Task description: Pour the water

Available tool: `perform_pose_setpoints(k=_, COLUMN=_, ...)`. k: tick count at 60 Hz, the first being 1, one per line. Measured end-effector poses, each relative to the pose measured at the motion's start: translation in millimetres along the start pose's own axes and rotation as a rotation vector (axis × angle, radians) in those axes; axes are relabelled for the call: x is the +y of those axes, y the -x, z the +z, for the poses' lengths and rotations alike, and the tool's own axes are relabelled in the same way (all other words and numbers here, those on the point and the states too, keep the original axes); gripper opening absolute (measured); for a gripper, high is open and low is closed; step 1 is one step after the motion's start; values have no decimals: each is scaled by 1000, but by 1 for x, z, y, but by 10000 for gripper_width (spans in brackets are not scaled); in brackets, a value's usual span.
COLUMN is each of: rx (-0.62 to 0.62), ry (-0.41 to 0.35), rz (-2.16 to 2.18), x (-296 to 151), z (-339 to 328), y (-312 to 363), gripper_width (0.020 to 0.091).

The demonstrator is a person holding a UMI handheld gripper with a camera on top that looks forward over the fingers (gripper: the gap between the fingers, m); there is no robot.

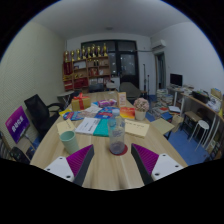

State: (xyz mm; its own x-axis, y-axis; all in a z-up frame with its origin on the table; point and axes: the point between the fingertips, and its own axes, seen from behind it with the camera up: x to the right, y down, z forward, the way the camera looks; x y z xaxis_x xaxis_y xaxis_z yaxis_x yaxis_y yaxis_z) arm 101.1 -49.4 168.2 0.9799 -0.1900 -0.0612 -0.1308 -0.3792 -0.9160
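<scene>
Wooden surface (110, 165), cluttered far end. Claw (112, 163) spread wide, holding nothing; clear bottle (117, 135) stands just ahead, untouched. Pour not begun — grasp and tip still left.

Bench (110, 165): pale wood-look top, smooth, matt. Bottle (117, 136): clear plastic, glossy. Cup (68, 140): see-through, greenish, looks plastic. Books (95, 126): paper covers. Gripper (112, 163) pads: magenta, matt, on white plastic fingers (62, 168). Chair (38, 110): black, matt.

The gripper (112, 163) is level, its 2 fingers (78, 163) spread wide apart, holding nothing.
</scene>
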Motion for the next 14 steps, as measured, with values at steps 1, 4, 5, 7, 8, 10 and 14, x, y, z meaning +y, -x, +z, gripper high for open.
perform_pose_setpoints(k=1, rx=6, ry=0, rz=3, x=-2, z=-11, y=3, gripper_width=837)
perform_pose_setpoints(k=4, rx=19, ry=-9, rz=12, x=-10, z=-35, y=15, gripper_width=837)
perform_pose_setpoints(k=5, rx=22, ry=-14, rz=13, x=-13, z=-44, y=20, gripper_width=839)
perform_pose_setpoints(k=7, rx=27, ry=-27, rz=13, x=-21, z=-63, y=27, gripper_width=839)
perform_pose_setpoints(k=8, rx=30, ry=-32, rz=12, x=-24, z=-71, y=31, gripper_width=836)
perform_pose_setpoints(k=10, rx=36, ry=-39, rz=7, x=-29, z=-79, y=34, gripper_width=833)
perform_pose_setpoints(k=14, rx=55, ry=-35, rz=-4, x=-40, z=-108, y=46, gripper_width=834)
